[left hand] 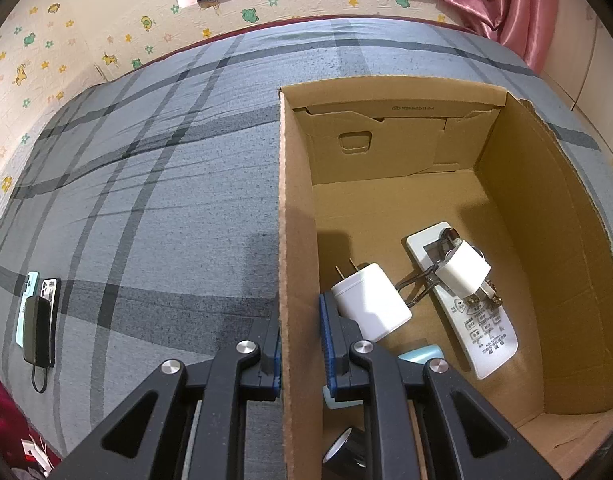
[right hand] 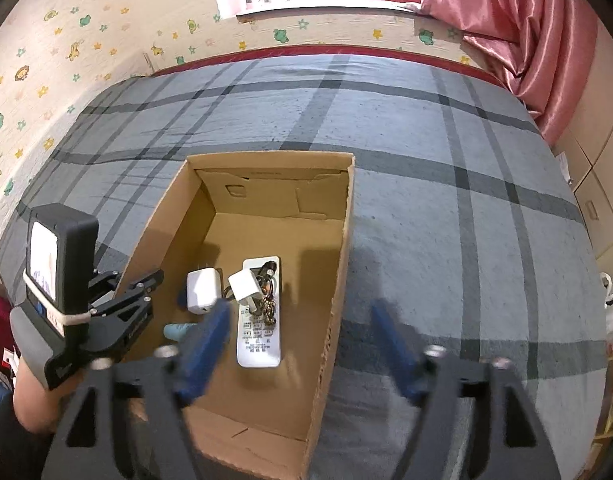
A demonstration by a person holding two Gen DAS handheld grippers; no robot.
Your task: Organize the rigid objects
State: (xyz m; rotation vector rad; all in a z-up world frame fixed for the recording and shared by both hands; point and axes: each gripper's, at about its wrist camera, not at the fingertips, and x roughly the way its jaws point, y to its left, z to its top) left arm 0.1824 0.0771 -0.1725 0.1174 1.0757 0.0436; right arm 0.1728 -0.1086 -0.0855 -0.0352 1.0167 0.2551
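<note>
An open cardboard box stands on the plaid bed; it also shows in the right wrist view. Inside lie a white remote, a white charger, a smaller white plug with keys, a light-blue object and a black cylinder. My left gripper straddles the box's left wall, its jaws closed on the wall. My right gripper is open wide and empty above the box's right wall. The remote and charger show there too.
Two phones and a black power bank with a cable lie on the bed at the far left. A papered wall, a window and a pink curtain stand behind the bed. My left gripper's body sits at the box's left side.
</note>
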